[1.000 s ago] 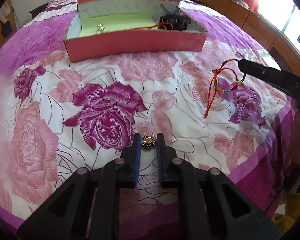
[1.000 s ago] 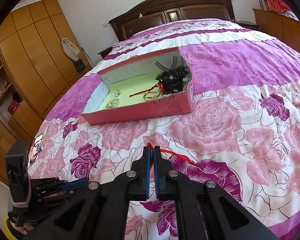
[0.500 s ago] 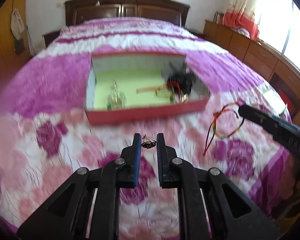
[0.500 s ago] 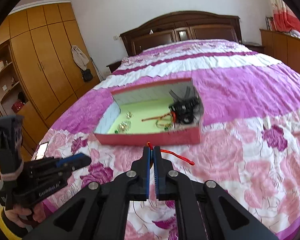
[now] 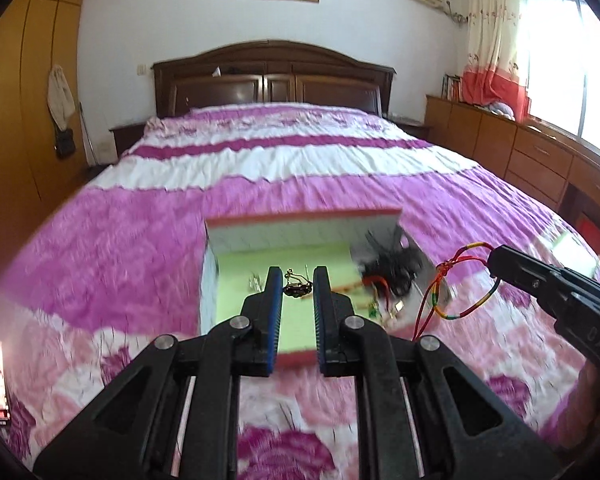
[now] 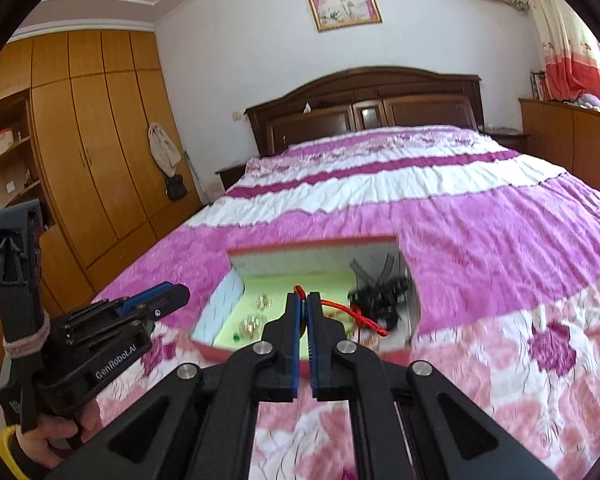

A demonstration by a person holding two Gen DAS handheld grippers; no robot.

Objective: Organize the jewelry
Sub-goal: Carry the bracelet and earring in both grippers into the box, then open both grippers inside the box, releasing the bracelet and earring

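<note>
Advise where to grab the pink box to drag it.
Take the pink box by its near long wall, left half, coming straight down so the claw straddles the rim. The wall is thin, upright, top open; the right end is crowded by a black tangle. Free a claw first, probably: left claw grips a gold charm, right claw a cord bracelet.

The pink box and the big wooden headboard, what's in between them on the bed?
Nothing but bedspread. Both wrist views show only the pink and white cover between the pink box and the headboard.
</note>
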